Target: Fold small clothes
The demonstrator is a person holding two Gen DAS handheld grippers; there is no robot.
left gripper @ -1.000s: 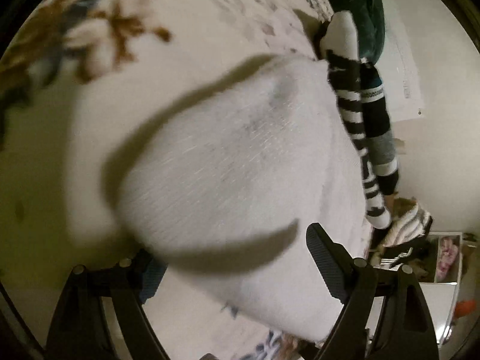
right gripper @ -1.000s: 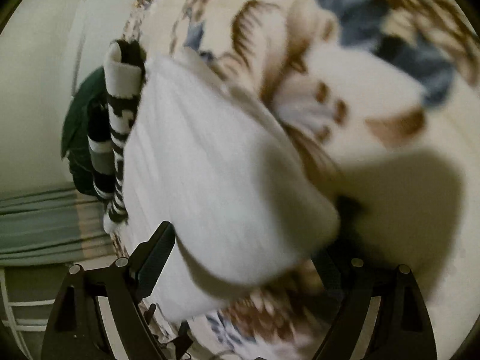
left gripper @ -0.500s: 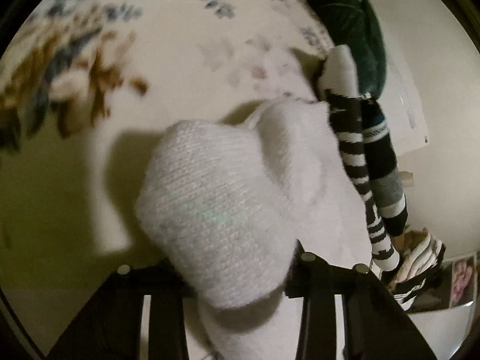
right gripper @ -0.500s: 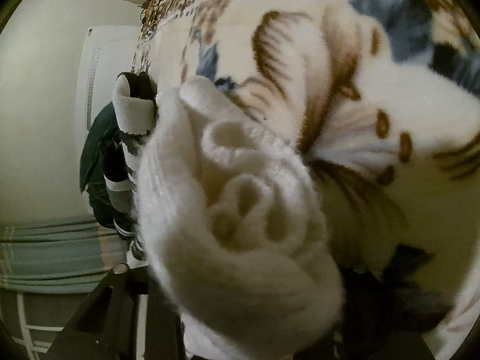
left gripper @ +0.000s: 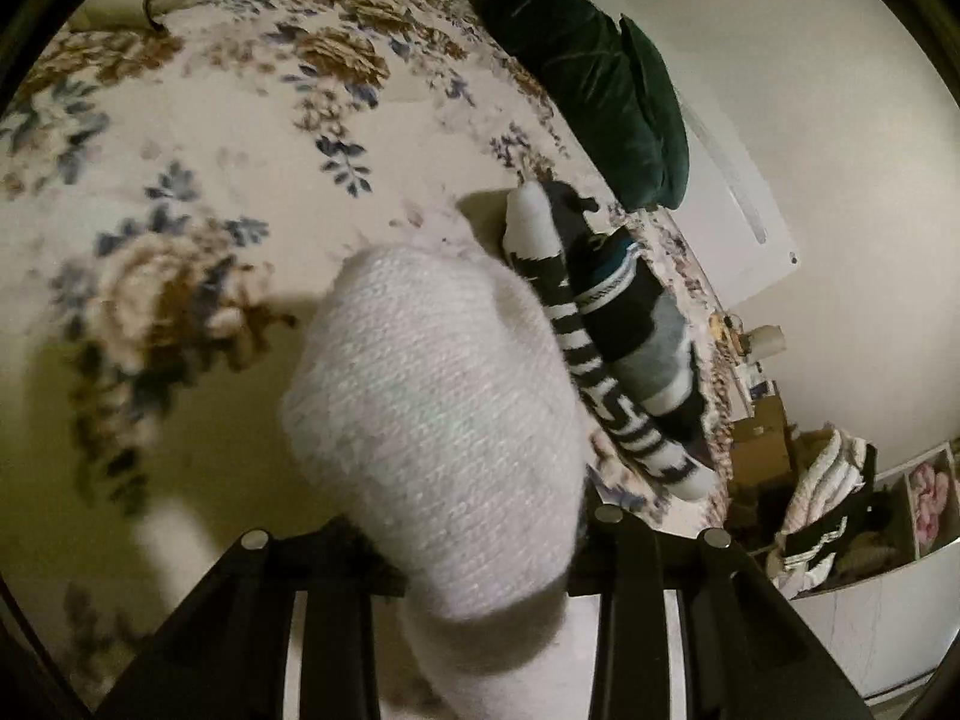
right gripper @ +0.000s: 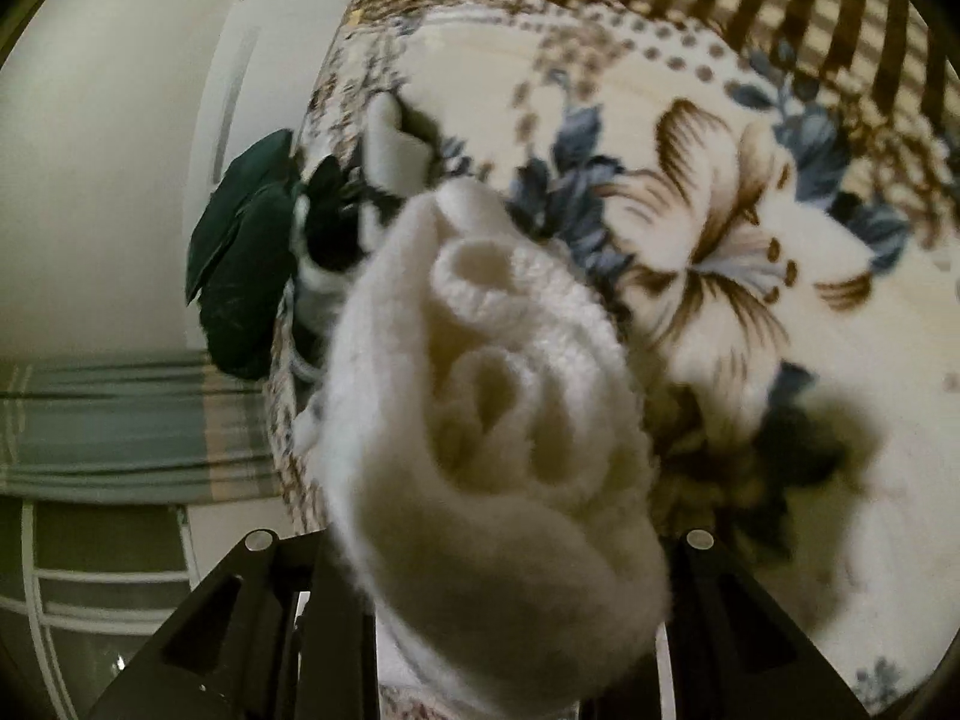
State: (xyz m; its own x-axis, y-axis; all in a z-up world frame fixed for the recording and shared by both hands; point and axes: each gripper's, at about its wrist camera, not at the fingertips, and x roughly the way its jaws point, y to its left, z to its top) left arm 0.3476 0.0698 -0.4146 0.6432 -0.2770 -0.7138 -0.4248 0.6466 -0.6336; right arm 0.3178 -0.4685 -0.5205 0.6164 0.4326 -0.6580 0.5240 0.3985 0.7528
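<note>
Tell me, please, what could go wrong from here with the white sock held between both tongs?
1. The white sock bulges well past the left tongs, so the bundle might slip or unroll on release.
2. In the right wrist view its rolled end looks loose at the right tongs; the layers could spring open.
3. The striped sock lies right beside it on the floral blanket and could get nudged.

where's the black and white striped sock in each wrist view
Left wrist: the black and white striped sock lies right of centre, running diagonally beside the white sock.
Right wrist: only its white end shows, upper left, behind the white sock.
Shared landmark: the dark green pillow.
</note>
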